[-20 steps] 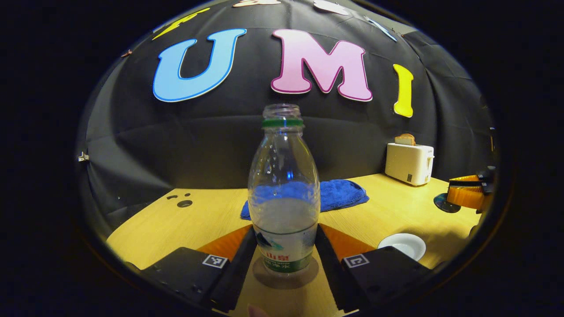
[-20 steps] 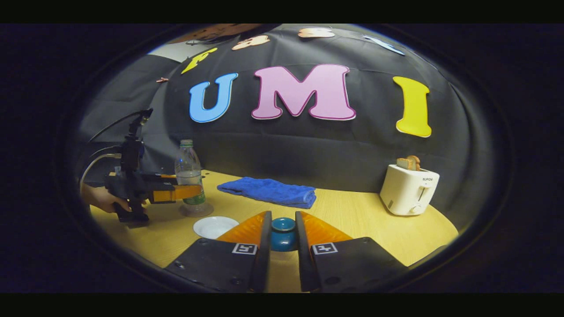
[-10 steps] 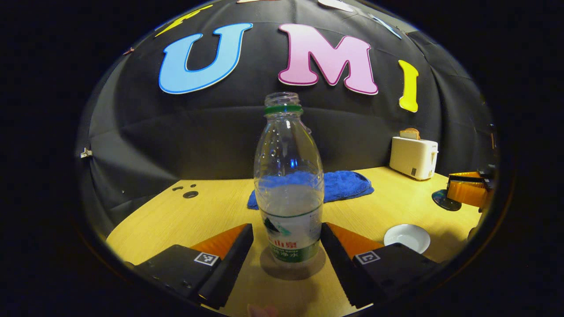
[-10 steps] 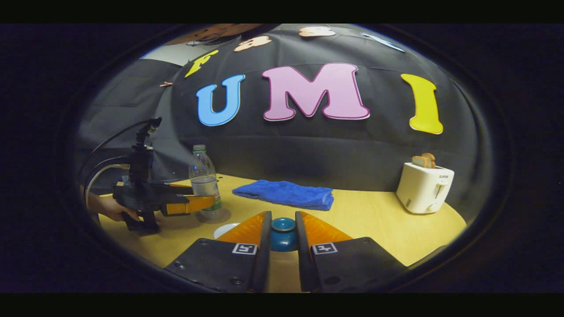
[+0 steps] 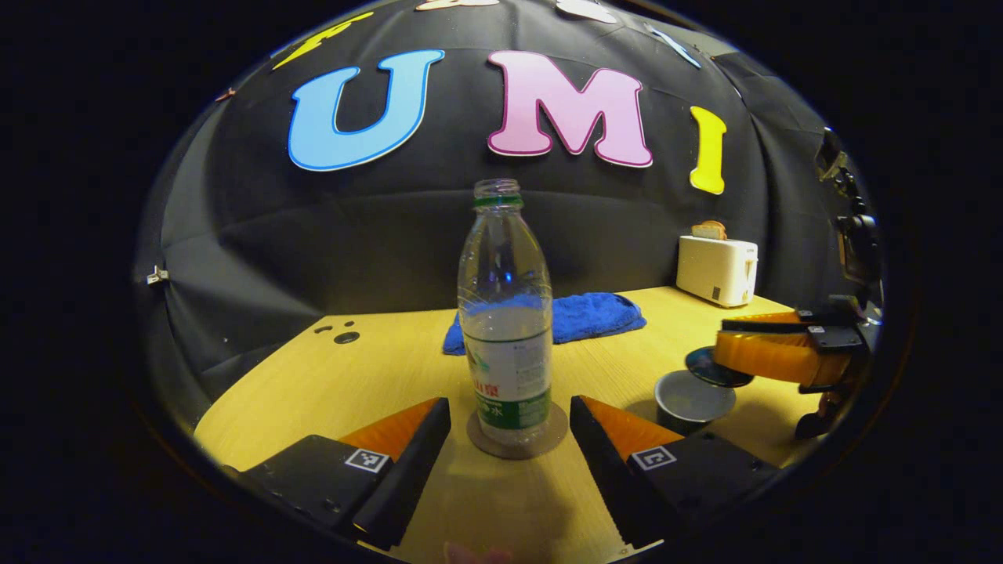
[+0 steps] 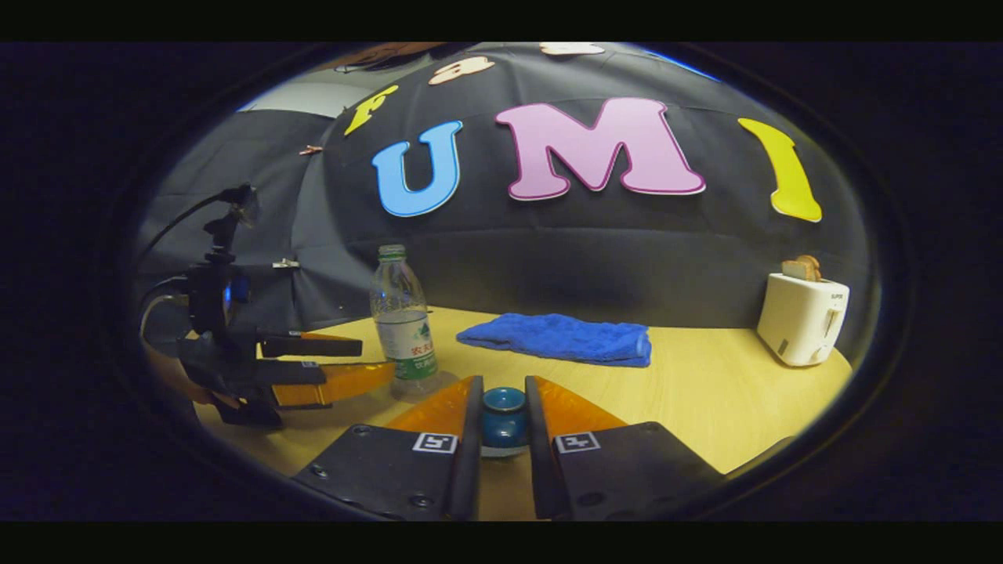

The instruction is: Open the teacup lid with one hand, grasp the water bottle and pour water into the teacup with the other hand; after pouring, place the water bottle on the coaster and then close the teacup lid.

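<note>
On the round brown coaster (image 5: 517,432) stands the clear plastic water bottle (image 5: 505,313), upright and uncapped, between the spread fingers of the left gripper (image 5: 509,439), which touch nothing. Near it on the wooden table (image 5: 376,376), the right gripper (image 6: 502,415) clamps the blue lid (image 6: 503,407) just above the open teacup (image 5: 693,399).

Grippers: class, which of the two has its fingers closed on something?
The right gripper. Its fingers press on the blue teacup lid, while the left gripper stands open, clear of the water bottle on the coaster.
</note>
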